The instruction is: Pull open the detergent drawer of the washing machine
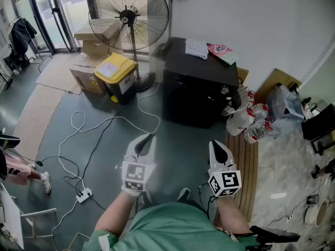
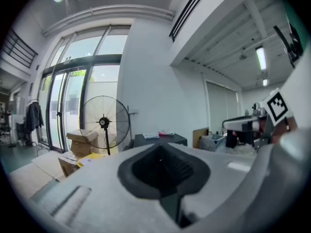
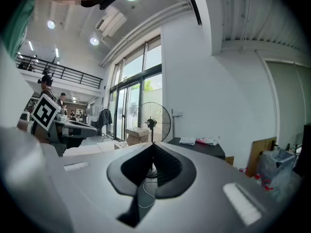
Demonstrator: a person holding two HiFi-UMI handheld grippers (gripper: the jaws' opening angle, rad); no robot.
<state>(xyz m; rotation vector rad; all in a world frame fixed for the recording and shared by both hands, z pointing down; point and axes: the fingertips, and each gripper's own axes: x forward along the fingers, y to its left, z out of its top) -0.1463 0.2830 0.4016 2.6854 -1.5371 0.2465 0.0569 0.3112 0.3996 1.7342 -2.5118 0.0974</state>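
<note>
I'm standing on a grey-green floor (image 1: 110,140) in a bright room with a white wall (image 1: 261,20) ahead. Nearest to me, both tools are held out almost level, short of the washing machine (image 1: 198,85) and well apart from it. My left gripper (image 1: 148,138) has its jaws pressed together with nothing between them, and its own view shows the dark pads meeting at the tip (image 2: 163,149). My right gripper (image 1: 216,145) is likewise closed and empty, its pads touching along their length (image 3: 153,149).

A white cable (image 1: 78,135) loops over the floor in front and to the left of the washing machine, ending at a power strip (image 1: 84,195). The washing machine itself is a black box set against the wall. I cannot make out its detergent drawer from here. A folded cloth (image 1: 197,48) and a pink packet (image 1: 222,50) lie on its top. Bags and bottles (image 1: 251,122) crowd its right side. Left of it stand a yellow-lidded bin (image 1: 116,73), a tall fan (image 1: 129,15) and cardboard boxes (image 1: 93,40).
</note>
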